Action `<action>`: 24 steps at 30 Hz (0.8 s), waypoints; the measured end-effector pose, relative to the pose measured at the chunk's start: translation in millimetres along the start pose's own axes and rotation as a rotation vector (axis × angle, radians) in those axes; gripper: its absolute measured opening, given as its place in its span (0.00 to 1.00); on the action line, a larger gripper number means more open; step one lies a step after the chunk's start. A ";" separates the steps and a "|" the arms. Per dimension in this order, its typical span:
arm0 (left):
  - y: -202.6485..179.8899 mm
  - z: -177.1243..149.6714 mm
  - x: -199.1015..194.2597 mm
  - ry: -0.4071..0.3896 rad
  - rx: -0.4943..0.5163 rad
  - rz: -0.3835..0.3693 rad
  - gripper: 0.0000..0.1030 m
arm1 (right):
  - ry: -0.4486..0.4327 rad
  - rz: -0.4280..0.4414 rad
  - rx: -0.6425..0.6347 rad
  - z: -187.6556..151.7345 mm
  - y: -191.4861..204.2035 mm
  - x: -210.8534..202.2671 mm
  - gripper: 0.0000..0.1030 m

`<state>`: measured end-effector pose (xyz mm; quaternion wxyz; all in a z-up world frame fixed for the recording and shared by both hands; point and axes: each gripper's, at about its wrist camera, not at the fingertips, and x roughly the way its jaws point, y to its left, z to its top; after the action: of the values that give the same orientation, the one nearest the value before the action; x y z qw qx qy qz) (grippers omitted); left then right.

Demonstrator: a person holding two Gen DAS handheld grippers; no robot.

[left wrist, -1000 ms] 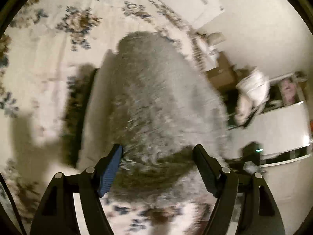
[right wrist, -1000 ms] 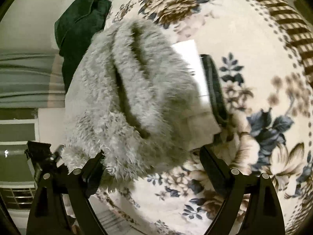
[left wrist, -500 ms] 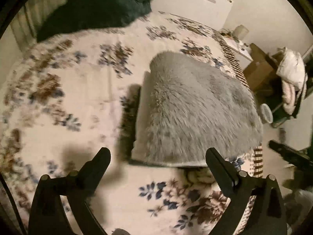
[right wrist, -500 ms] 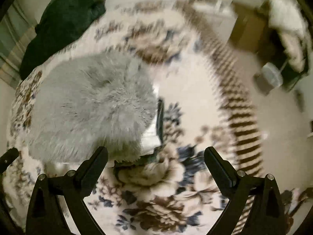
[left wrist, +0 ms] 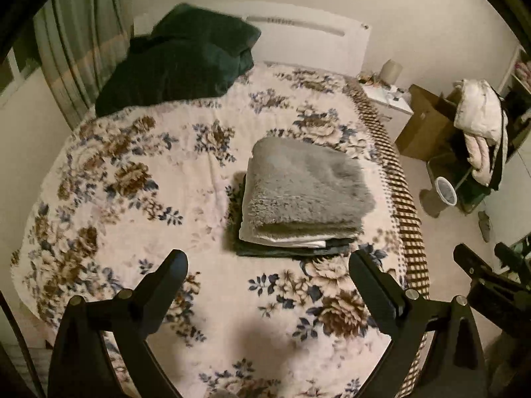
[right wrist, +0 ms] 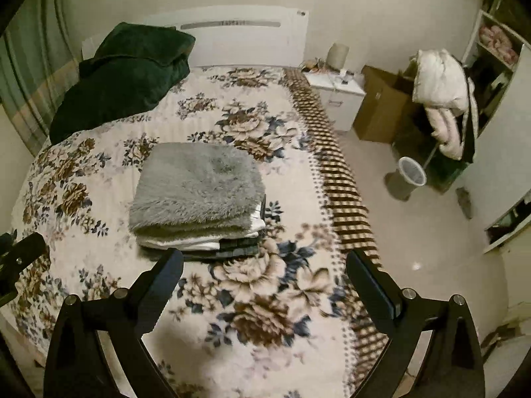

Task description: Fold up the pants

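You hold both tools spread and empty, left tool and right tool, above the bed; the folded grey pants rest atop a stack.

A dim bedroom: a bed under a floral cover, white headboard at 12 o'clock, white nightstand and cardboard box at 2 o'clock, striped curtain at 10 o'clock.

Both wrist views look down from above the bed's foot toward the headboard; both share the folded pants.
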<state>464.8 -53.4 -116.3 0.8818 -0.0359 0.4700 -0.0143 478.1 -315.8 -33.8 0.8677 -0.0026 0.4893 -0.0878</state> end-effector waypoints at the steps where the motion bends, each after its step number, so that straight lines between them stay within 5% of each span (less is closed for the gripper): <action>1: -1.9 -3.5 -12.8 -0.013 0.009 -0.001 0.96 | -0.008 -0.001 0.000 -1.4 0.6 -20.4 0.97; 14: -22.4 -62.4 -182.6 -0.203 0.109 0.033 0.96 | -0.130 0.039 0.027 -69.9 -9.9 -243.9 0.97; 24: -19.9 -91.5 -241.4 -0.276 0.077 -0.004 0.96 | -0.227 0.029 0.027 -110.6 -19.6 -352.1 0.97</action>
<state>254.4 -63.5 34.2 0.9387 -0.0047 0.3435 -0.0288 203.2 -271.5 209.2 0.9186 0.0063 0.3868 -0.0810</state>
